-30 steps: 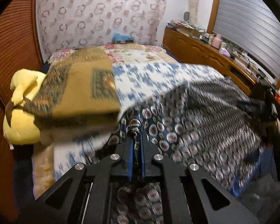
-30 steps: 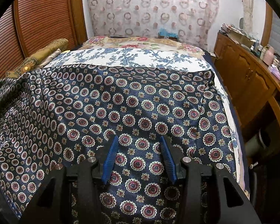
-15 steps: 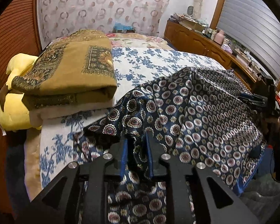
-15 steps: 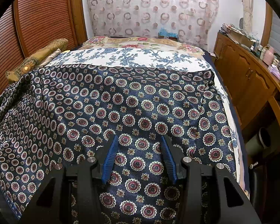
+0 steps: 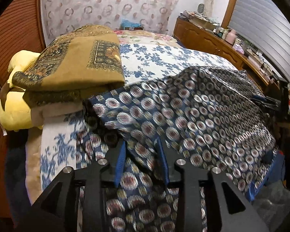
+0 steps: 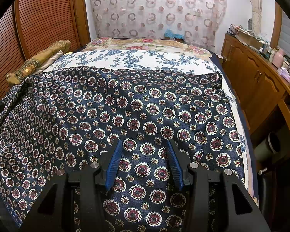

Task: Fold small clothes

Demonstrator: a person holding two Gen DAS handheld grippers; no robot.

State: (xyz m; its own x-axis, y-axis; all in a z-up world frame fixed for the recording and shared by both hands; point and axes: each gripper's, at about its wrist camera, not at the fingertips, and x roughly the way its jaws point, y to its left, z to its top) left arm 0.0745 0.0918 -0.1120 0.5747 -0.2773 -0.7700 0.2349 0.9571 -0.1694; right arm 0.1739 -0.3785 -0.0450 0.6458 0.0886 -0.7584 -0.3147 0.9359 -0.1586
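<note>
A dark blue garment point(image 6: 137, 112) printed with red-and-white medallions lies spread over the bed; it also shows in the left wrist view point(image 5: 193, 116), where its left edge is rumpled. My left gripper point(image 5: 141, 145) is open, its blue pads either side of a fold of the garment's left edge, gripping nothing. My right gripper point(image 6: 143, 145) is open and hovers over the garment's near edge. The right gripper also appears at the far right of the left wrist view point(image 5: 270, 100).
A folded mustard patterned blanket point(image 5: 77, 65) lies on a yellow plush toy point(image 5: 15, 104) at the bed's left side. The bed has a blue floral sheet point(image 6: 133, 60). A wooden dresser point(image 6: 261, 81) with clutter runs along the right wall. Wooden sliding doors point(image 6: 38, 23) stand at the left.
My left gripper was shut on the garment's left edge and holding it up; it has lowered the cloth to the bed and opened. The right gripper has stayed open and still.
</note>
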